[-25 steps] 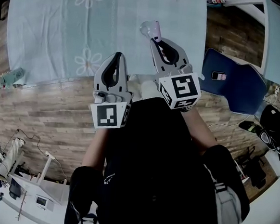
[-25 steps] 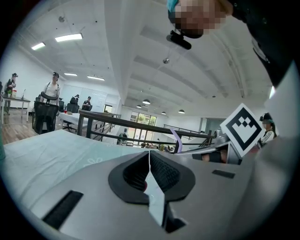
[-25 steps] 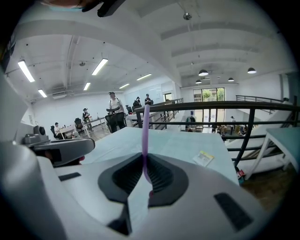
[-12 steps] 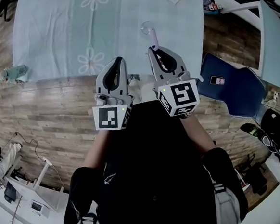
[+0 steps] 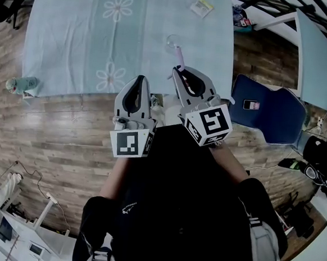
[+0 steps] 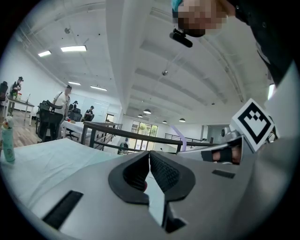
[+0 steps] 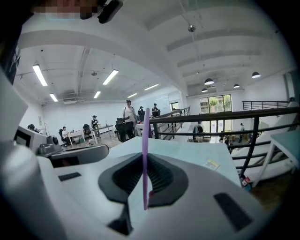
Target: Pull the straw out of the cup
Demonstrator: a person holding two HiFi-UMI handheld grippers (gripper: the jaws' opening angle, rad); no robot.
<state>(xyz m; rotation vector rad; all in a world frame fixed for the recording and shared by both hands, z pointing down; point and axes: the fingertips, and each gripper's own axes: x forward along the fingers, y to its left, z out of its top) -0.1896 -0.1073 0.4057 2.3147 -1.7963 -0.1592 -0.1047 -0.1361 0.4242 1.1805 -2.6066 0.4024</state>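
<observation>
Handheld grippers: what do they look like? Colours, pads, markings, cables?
Both the left gripper and right gripper have light grey, pointed two-jaw bodies with black ribbed pads. Each carries a white cube printed with black square markers. No cables show. The person wears a black top.

Right gripper grips straw (purple, apparently).
</observation>
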